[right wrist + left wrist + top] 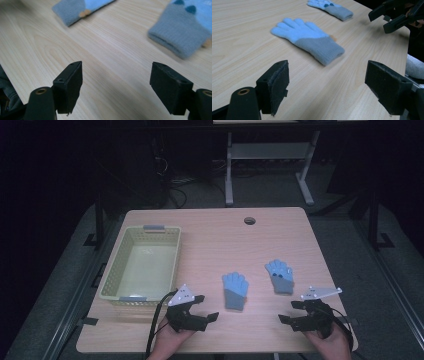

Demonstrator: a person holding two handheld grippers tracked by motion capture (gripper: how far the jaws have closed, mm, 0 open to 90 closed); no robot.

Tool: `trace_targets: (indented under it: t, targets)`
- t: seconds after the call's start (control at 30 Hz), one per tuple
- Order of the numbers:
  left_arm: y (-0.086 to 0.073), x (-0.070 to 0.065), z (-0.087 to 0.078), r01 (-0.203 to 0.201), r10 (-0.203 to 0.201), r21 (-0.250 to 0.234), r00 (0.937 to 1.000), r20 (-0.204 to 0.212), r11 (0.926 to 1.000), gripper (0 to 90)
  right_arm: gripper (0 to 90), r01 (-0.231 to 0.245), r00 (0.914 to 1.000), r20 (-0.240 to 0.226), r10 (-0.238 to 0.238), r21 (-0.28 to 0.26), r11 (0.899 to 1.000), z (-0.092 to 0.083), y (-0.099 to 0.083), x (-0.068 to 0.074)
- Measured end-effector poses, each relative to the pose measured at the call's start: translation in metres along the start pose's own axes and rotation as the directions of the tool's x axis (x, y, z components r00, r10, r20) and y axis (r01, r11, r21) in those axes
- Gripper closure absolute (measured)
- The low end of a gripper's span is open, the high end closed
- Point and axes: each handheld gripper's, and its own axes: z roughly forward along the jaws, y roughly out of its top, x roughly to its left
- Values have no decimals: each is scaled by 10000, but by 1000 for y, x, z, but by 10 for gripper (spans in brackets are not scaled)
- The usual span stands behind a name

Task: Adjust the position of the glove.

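Two small knitted gloves, light blue with grey cuffs, lie flat on the wooden table (210,235). The left glove (235,290) (308,40) (80,6) sits mid-table; the right glove (280,276) (330,8) (185,32) has darker blue dots. My left gripper (207,307) (328,85) hovers open near the front edge, left of and slightly nearer than the left glove. My right gripper (290,312) (116,87) (387,17) is open too, just in front of the right glove. Nothing is between either pair of jaws.
A pale yellow plastic basket (112,280) with nothing in it stands at the table's left, close behind my left gripper. A round cable hole (249,220) is near the far edge. Beyond the table stand white desk legs (229,170) on a dark floor.
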Motion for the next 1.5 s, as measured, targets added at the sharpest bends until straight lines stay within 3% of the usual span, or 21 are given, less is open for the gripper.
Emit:
trace_targets:
  t: [0.23, 0.37, 0.43, 0.53, 0.73, 1.07, 1.5]
  targets:
    - [-1, 1, -3, 153, -154, -58, 9998, -92, 9999, 190, 253, 342, 9994, 6, -342, 179, 9993, 4, 1, 6]
    - [-2, 3, -3, 37, -37, -17, 9997, -222, 10000, 192, 248, 330, 9993, -183, -331, -52, 9994, 1, 3, 8]
    - [-2, 5, -4, 28, -30, -59, 9995, -302, 10000, 193, 246, 81, 9990, -432, -91, -235, 9997, -2, 5, 6]
    - [-2, 5, -5, 102, -106, -116, 9994, -334, 9999, 193, 230, 108, 9993, -357, -121, -360, 9993, -4, 9, 4]
    - [-3, 3, -6, 1, -6, -121, 9994, -343, 9999, 194, 231, 123, 9992, -375, -145, -571, 9983, -9, 30, -1]
    - [-1, 3, -7, -60, 53, -208, 9995, -313, 9998, 194, 200, 287, 9993, -247, -278, 337, 9990, -8, 60, -12]
    - [0, 3, -7, -21, 13, -317, 9997, -256, 9995, 194, 234, 424, 9991, -110, -417, 783, 9960, -1, 90, -25]
